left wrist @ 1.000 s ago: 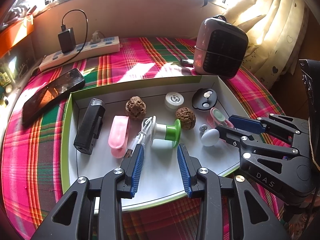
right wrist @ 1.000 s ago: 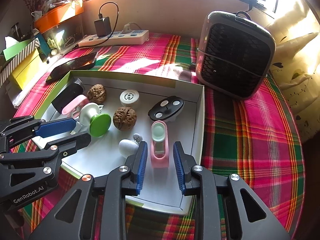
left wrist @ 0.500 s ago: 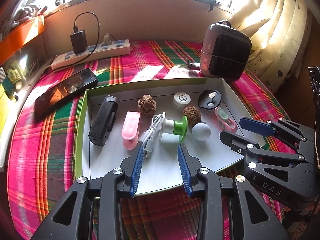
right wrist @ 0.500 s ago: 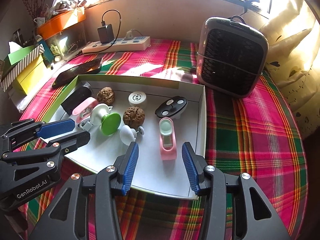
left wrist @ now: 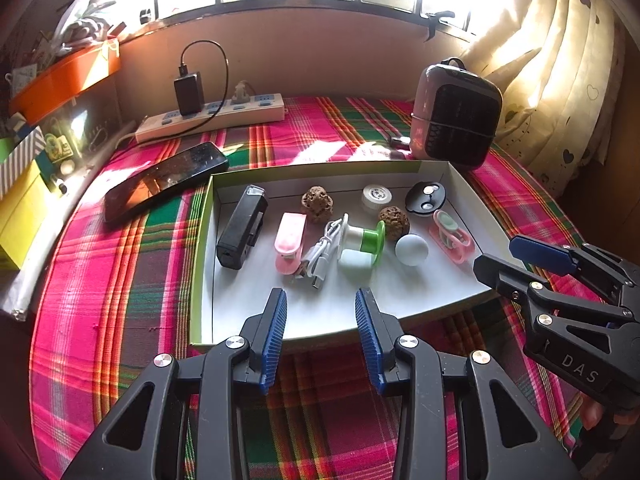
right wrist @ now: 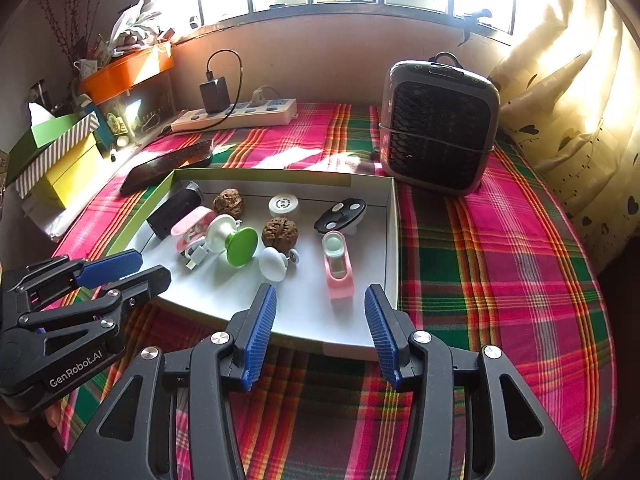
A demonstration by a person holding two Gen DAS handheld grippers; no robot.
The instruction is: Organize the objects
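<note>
From the left wrist view, my left gripper point(left wrist: 320, 336) hangs released over the near edge of the tray point(left wrist: 202, 280), nothing between its pads. The tray sits on the plaid table point(left wrist: 120, 300) and holds everything: a black box point(left wrist: 241, 232), a pink clip point(left wrist: 290, 242), a white cable point(left wrist: 322, 254), a green-and-white spool point(left wrist: 360, 242), two walnuts point(left wrist: 317, 204), a white ball point(left wrist: 412, 250). The cable looks limp and will trail, so I'd pinch it at the plug. The ball is smooth and may roll; I'd take it across its middle.

From the right wrist view, my right gripper point(right wrist: 320, 332) is empty; its jaws have just been opening, with only the tray's near wall below the gap. A second pink clip point(right wrist: 338, 268) lies just ahead, light and stiff, best held across its narrow sides. The walnut point(right wrist: 280, 232) beside it is hard and rough, an easy hold.
</note>
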